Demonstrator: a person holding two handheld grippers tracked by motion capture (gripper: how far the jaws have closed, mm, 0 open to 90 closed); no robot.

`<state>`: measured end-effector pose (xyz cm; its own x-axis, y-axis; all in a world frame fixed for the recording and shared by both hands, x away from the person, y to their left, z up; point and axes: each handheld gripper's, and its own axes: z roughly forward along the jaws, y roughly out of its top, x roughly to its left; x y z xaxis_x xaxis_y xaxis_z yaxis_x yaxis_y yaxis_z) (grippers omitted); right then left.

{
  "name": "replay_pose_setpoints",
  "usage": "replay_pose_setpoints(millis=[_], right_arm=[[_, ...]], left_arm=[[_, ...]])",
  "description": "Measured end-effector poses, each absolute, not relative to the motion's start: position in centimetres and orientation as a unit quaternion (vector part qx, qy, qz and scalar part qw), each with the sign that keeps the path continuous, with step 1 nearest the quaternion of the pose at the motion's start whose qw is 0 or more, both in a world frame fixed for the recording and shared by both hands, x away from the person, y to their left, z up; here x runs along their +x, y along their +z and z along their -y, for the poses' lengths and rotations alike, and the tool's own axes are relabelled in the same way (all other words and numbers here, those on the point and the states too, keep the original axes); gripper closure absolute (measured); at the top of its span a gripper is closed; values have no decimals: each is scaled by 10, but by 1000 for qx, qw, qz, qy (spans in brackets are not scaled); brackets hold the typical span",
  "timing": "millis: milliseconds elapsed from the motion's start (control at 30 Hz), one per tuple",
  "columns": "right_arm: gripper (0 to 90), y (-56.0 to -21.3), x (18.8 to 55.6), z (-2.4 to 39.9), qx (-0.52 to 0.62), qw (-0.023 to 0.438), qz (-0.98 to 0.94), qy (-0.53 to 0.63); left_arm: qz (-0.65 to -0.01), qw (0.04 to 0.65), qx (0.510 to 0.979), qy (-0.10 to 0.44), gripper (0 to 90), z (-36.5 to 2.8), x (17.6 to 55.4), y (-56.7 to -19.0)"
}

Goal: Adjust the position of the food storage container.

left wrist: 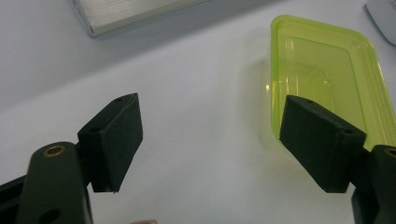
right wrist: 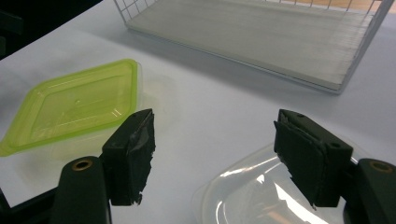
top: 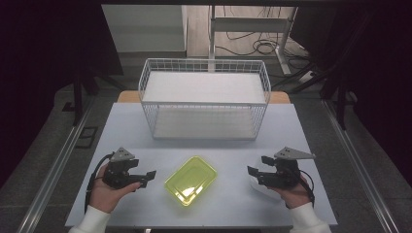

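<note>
While nothing sits between their jaws — left hand-held gripper [top: 148, 177] and right hand-held gripper [top: 256, 165] wide open, flanking the green tray [top: 191, 179].

Two hands come in from the near side of the table, one on each side. Both arms wear white sleeves. The left hand [top: 108, 191] holds the left gripper [top: 148, 178] from below, palm up, with its fingers curled round the black body. Its two black jaws point toward the middle of the table and stand wide apart, with nothing between them. The right hand [top: 291, 193] holds the right gripper [top: 256, 166] the same way. Its jaws point in toward the middle too, and they also stand wide apart, pinching nothing. A black cable loops from each gripper past the wrist. Each gripper has a grey three-cornered plate on top.
</note>
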<state>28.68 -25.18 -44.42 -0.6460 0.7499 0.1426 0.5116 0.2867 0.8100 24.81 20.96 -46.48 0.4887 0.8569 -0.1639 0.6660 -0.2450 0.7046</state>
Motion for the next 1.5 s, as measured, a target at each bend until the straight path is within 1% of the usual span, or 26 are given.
replay_pose_setpoints(millis=[267,400,733,1033,1500], right_arm=[[287,-444,287,250,391,133,-795,445],[287,-440,286,253,400,137,-787,448],[282,-443,282,241,390,138,-800,435],[281,-444,281,242,391,136,-799,436],[279,-443,277,243,393,138,-798,436]], left_arm=[[-496,374,774,124,210,-211,248,-467],[-487,373,778,132,212,-210,244,-466],[-478,368,784,145,230,-203,240,-457],[-466,370,792,139,232,-191,239,-453],[-439,389,801,117,245,-171,237,-443]])
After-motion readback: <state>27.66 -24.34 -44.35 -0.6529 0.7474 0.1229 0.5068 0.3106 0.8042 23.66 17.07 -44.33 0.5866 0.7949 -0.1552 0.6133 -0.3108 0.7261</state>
